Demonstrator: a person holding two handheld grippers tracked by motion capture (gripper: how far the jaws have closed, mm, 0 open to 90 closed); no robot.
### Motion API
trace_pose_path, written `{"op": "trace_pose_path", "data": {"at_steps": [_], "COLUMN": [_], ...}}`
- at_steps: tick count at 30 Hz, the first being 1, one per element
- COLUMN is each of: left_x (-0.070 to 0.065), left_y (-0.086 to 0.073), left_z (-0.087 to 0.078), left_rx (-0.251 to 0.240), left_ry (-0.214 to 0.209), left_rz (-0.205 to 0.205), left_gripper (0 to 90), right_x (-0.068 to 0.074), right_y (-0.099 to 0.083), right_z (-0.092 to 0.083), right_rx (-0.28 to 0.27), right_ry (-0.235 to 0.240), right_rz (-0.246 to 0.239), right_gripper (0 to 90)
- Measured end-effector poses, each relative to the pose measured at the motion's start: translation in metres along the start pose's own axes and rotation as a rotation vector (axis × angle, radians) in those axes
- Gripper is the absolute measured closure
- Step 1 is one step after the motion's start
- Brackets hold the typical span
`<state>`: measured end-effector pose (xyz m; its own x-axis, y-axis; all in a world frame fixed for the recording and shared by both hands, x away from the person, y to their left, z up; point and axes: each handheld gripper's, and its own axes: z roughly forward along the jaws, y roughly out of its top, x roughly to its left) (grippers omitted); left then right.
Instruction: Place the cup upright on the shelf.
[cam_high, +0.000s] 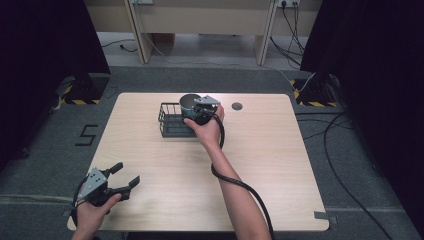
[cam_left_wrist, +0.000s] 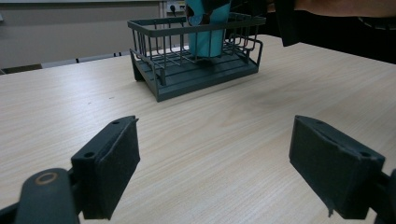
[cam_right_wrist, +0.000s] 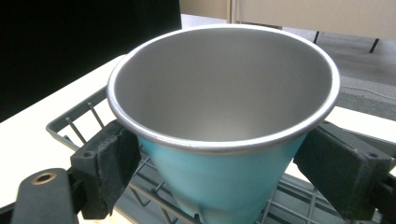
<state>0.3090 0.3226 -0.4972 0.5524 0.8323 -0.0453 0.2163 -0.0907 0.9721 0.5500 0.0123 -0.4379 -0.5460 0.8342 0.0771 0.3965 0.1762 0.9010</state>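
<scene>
The right tool (cam_high: 196, 113) grips a teal cup (cam_right_wrist: 224, 154) with a steel lining, one jaw pressed to each side just under the rim. The cup stands upright in the right end of a dark wire basket (cam_high: 170, 122), which sits toward the far middle of the tabletop (cam_high: 165, 170); in the left gripper view the cup (cam_left_wrist: 208, 39) reaches down to the basket's (cam_left_wrist: 187, 77) floor, though whether it rests there or hangs just above I cannot tell. The left tool (cam_high: 122, 180) lies well apart from them at the near left corner, held low over the wood with its jaws spread wide and nothing between them, pointing toward the basket. A small dark disc (cam_high: 237, 106) lies on the tabletop just right of the right tool.
</scene>
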Motion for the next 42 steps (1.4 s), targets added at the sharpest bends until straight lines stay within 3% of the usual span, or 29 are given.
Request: {"op": "trace_pose_path", "data": {"at_steps": [23, 42], "left_x": [-0.001, -0.001], "left_y": [0.000, 0.000], "left_z": [0.001, 0.001], "left_rx": [0.000, 0.004], "left_ry": [0.002, 0.007], "left_rz": [0.002, 0.005], "left_gripper": [15.4, 15.4], "right_x": [0.002, -0.018], "right_y": [-0.008, -0.025], "right_z": [-0.033, -0.078], "right_rx": [-0.019, -0.019], "right_ry": [0.023, 0.022], "right_rz": [-0.024, -0.031], "right_gripper": [15.3, 15.6]}}
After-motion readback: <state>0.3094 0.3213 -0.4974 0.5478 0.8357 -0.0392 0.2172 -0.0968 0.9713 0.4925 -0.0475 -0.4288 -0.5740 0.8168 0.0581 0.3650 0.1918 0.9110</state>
